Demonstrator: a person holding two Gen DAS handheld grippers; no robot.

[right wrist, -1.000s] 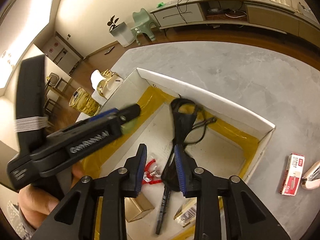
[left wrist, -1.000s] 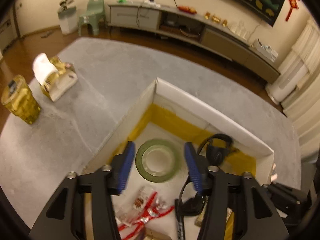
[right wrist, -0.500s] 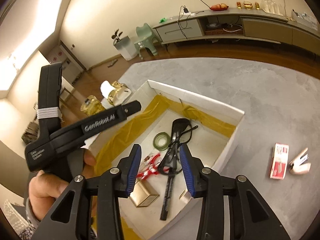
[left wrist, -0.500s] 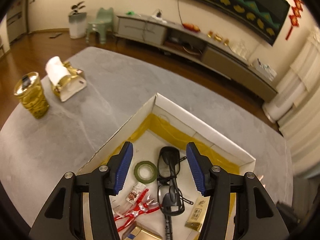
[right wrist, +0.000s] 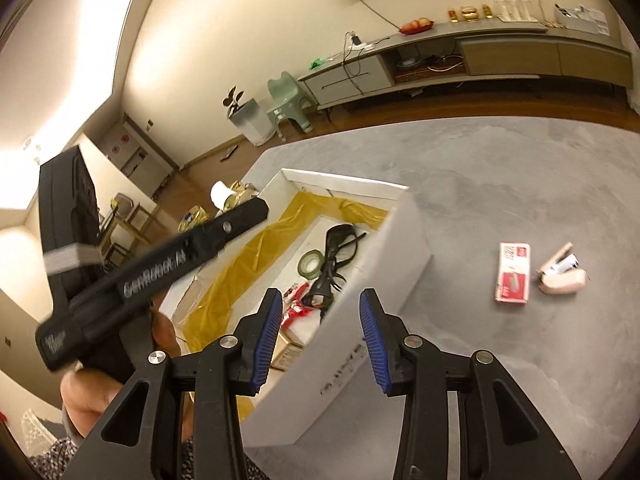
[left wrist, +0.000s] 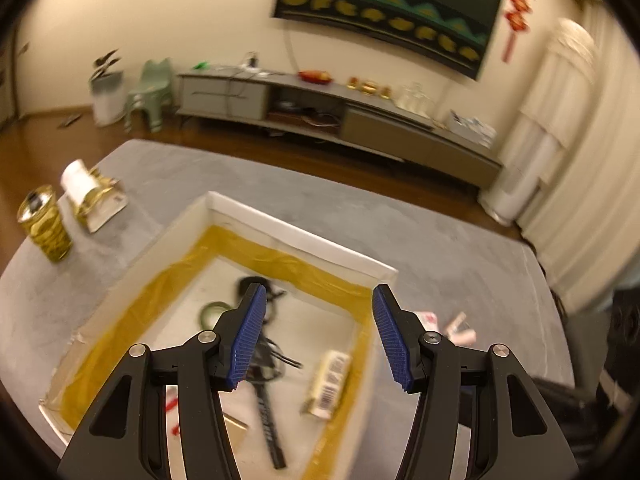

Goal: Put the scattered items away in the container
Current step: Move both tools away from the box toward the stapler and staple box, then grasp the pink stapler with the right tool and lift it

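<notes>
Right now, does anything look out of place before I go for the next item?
Two items lie outside the box on the grey table: a red-and-white staple box and a pink stapler beside it, apart. Both grippers are open and empty. Nothing looks spilled or damaged.

Black frames, blue pads, silver screws on both grippers

The left gripper (left wrist: 316,336) shows two black angular arms with triangular cut-outs, round silver screws at the joints, and ribbed blue pads (left wrist: 247,340) lining the inner faces. The right gripper (right wrist: 318,340) is built the same: black arms, silver screws, blue ribbed pads (right wrist: 266,340). In the right wrist view, the left gripper's body appears side-on at the left, a black handle with pale lettering along it and a grey-white band wound round its upright part. At the near left, a hand (right wrist: 86,400) grips it, above a dark speckled sleeve (right wrist: 56,458).
</notes>
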